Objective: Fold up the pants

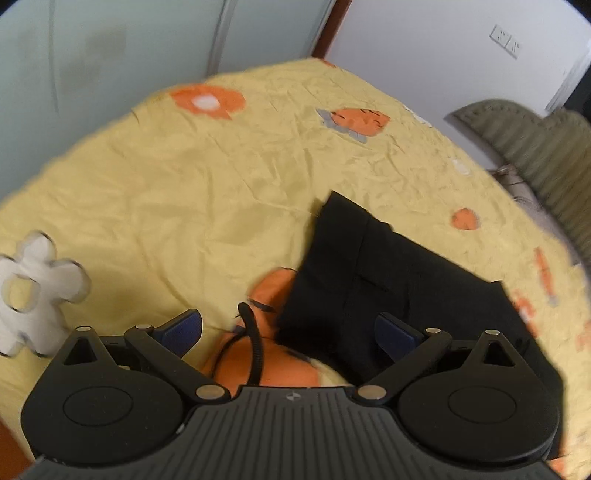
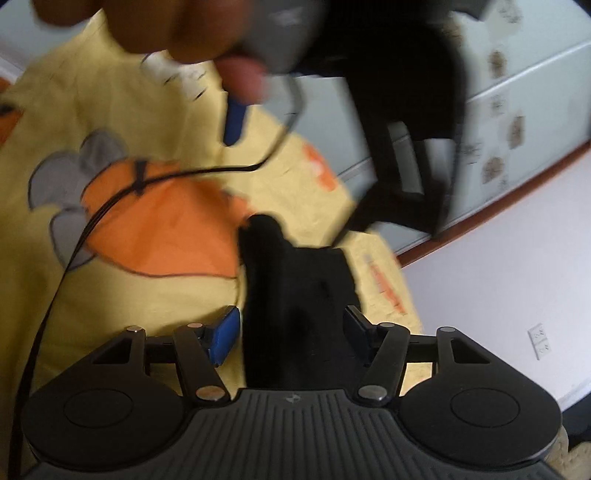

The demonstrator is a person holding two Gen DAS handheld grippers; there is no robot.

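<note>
Ahead of my left gripper [image 1: 291,332], the yellow bedsheet [image 1: 184,177] lies bare across the middle and upper left of the frame. The black pants [image 1: 388,269] fill the lower right. A cable [image 1: 255,343] crosses between my fingers. A hand [image 2: 166,26] and other gripper [image 2: 402,122] block my right view's top.

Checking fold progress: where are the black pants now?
In the left wrist view, the black pants lie folded on the yellow cartoon bedsheet, right of centre, beside an orange carrot print.

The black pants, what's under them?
The pants lie on a yellow sheet printed with flowers. They overlap the edge of an orange print; whatever else lies beneath is covered.
</note>
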